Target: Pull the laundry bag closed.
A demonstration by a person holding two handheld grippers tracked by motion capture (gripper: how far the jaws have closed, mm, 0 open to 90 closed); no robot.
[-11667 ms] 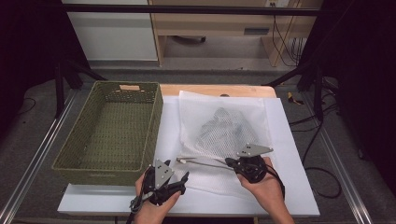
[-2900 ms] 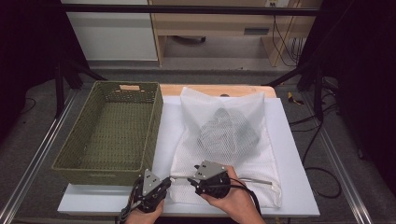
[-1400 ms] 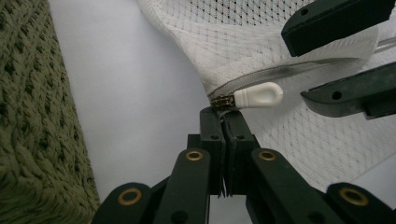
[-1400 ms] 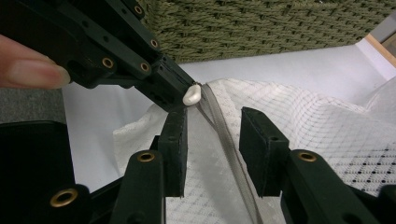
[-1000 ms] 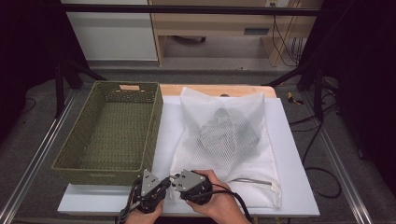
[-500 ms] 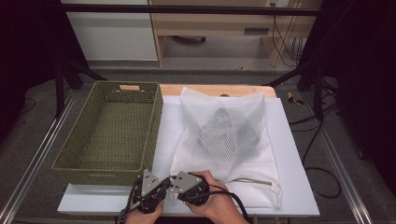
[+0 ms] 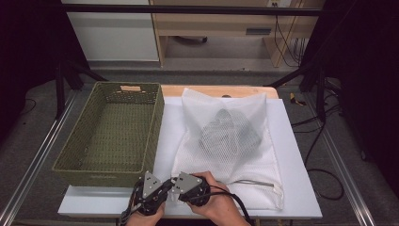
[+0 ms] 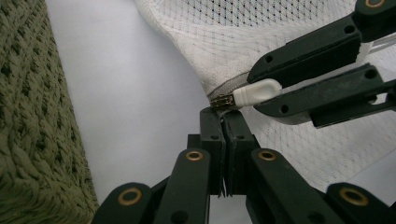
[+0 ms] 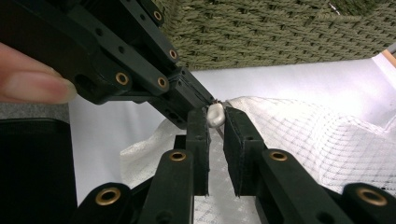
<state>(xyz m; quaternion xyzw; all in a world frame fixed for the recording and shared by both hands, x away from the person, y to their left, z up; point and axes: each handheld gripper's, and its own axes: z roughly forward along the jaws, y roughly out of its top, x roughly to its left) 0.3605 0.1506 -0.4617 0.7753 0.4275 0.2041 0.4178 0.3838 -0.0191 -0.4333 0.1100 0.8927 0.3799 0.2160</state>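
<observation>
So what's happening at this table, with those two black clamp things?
A person is working the zipper of a white mesh laundry bag with a hand-held gripper in each hand. The left gripper is clamped shut on the bag's corner, just by the zipper's end. The right gripper has just been closing its jaws around the white zipper pull, which sits between them. Dark clothing lies inside the bag, and a green woven basket stands empty beside it.

A white tabletop (image 7: 301,155) carries two things side by side. A green woven basket (image 7: 115,132) sits on its left part. Just right of it lies a white mesh laundry bag (image 7: 230,146), flat on the surface, with grey clothing inside.
</observation>
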